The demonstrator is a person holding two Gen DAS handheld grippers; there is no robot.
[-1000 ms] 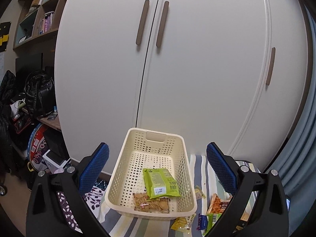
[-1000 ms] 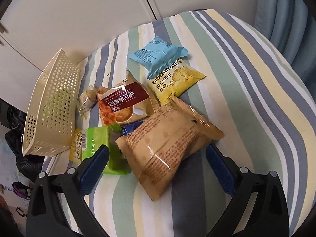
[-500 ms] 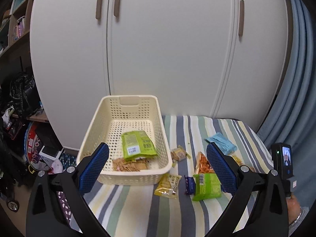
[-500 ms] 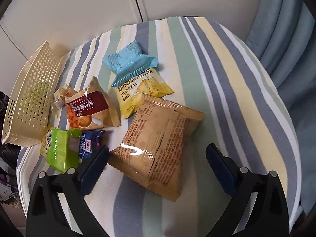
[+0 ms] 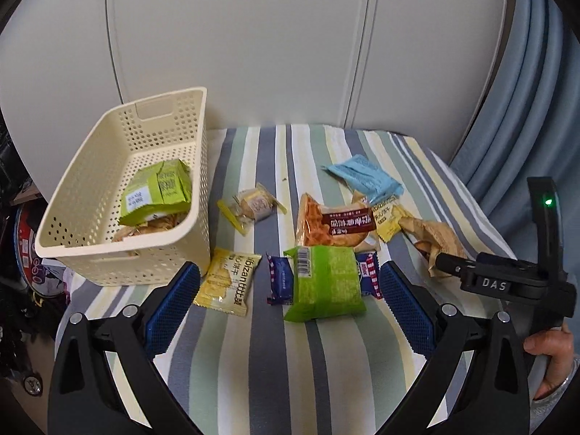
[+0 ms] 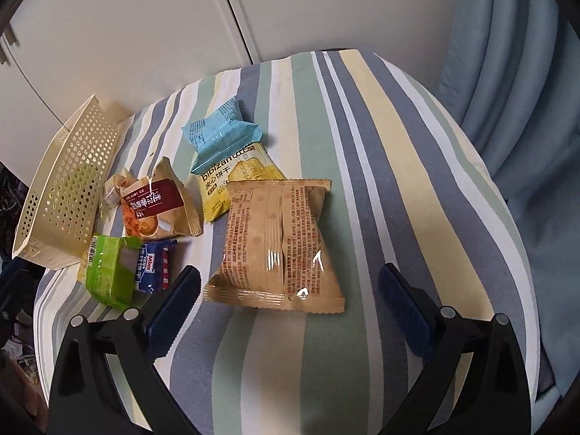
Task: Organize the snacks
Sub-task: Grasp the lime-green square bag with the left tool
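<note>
The left gripper point(image 5: 288, 304), jaws apart and empty, has swung down from the cabinet doors to hover over the green packet point(image 5: 324, 282). The right gripper point(image 6: 290, 302), also apart, has squared up over the brown packet point(image 6: 277, 243), so both look ready to pick. At ten o'clock from the left gripper, the cream basket point(image 5: 119, 253) holds a green pouch point(image 5: 157, 192) over a clear cracker pack point(image 5: 145, 228); the remaining snacks lie loose on the striped cloth point(image 6: 398, 181).

Left tongs point(image 5: 288, 302) fill the bottom of the left wrist view, jaws spread wide, blue pads point(image 5: 174, 304) at lower left and lower right, nothing between them. Right tongs point(image 6: 290, 306) sit the same way along the bottom of the right wrist view, jaws wide apart and empty; from the left wrist view their black body shows at the right edge. A hand point(image 5: 551, 357) at lower right of the left wrist view grips that handle.
</note>
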